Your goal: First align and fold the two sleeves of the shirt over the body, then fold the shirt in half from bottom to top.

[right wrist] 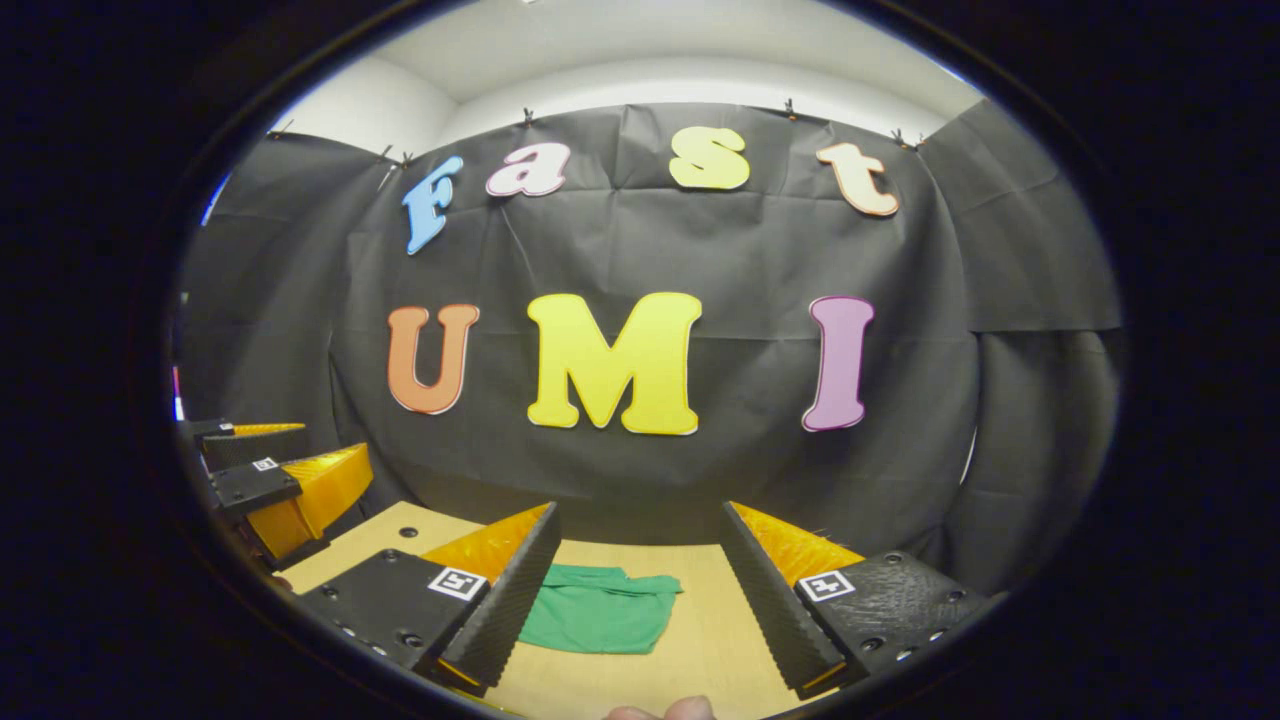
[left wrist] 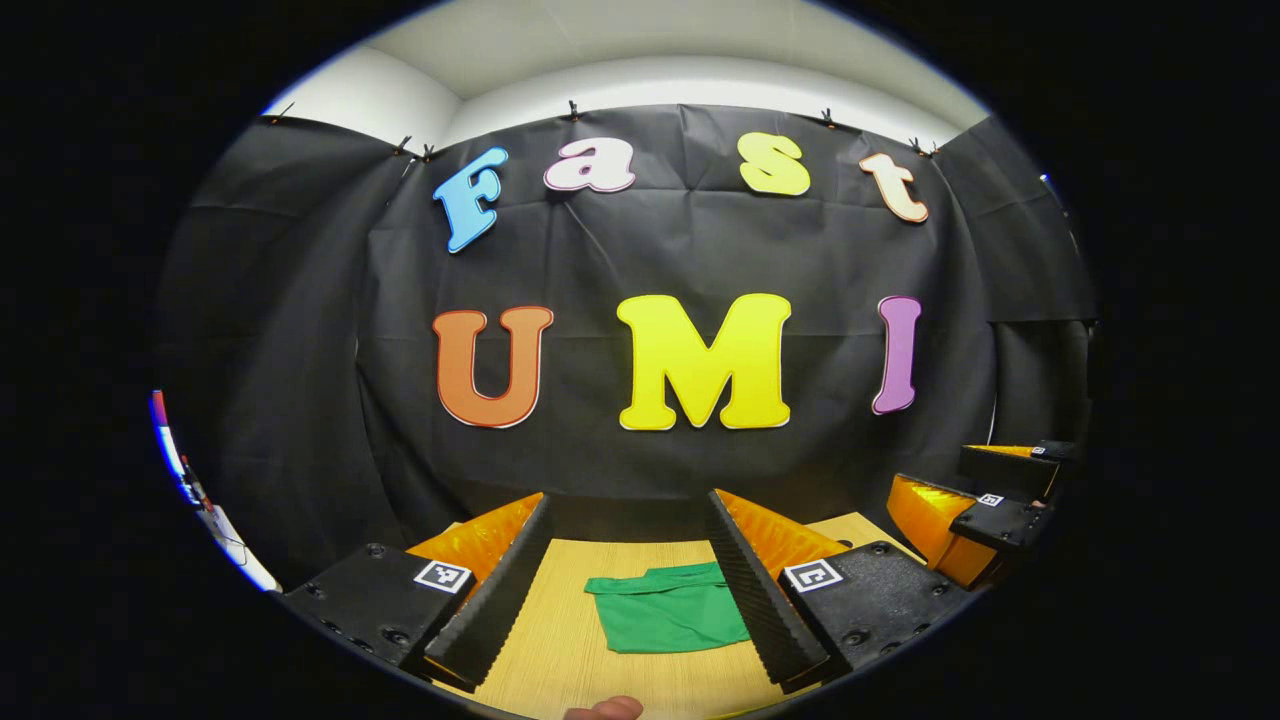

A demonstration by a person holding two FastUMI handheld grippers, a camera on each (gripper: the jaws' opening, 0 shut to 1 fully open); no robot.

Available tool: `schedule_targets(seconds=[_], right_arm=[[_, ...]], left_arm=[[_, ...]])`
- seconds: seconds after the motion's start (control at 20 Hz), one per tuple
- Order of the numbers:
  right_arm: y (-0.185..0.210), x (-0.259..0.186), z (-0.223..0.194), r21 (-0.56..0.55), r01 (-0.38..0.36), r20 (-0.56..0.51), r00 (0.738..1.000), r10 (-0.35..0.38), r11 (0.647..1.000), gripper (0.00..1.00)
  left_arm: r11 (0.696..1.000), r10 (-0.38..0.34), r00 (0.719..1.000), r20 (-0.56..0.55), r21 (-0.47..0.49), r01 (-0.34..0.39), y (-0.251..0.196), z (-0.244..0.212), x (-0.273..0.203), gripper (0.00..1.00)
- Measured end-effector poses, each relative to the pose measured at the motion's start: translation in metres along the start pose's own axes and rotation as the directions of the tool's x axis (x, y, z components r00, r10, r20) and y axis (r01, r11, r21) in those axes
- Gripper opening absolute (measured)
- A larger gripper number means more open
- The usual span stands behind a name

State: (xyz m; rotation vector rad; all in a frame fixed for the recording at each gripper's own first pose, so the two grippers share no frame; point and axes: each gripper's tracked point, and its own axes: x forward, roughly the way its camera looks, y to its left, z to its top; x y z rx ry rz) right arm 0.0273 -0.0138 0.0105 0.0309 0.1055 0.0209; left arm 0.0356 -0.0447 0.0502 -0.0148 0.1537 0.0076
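Both grippers, left gripper (left wrist: 630, 585) and right gripper (right wrist: 640, 590), are hovering spread wide, empty, above the compactly folded shirt (left wrist: 668, 607) lying at 12 o'clock on the bench (left wrist: 560, 650); any further fold is best gripped at the hem corners.

Both cameras sit low above the tabletop (left wrist: 560, 640), side by side, facing the booth's back wall from well back. Each looks out between its own spread jaws; both views share the green shirt (left wrist: 670, 608) and the tabletop's far edge.

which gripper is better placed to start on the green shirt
Left, slightly: the green shirt lies centred between the open left gripper, while it sits off toward one finger of the open right gripper.
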Motion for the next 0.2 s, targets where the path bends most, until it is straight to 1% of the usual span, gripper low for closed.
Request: schedule_targets(seconds=[0.2], right_arm=[[-0.0013, 0.0050, 0.0026, -0.005, -0.001, 0.010, 1.000, 0.001, 1.000, 0.97]], left_arm=[[1.000, -0.003, 1.000, -0.004, 0.004, 0.003, -0.0006, -0.0018, 0.0023, 0.97]])
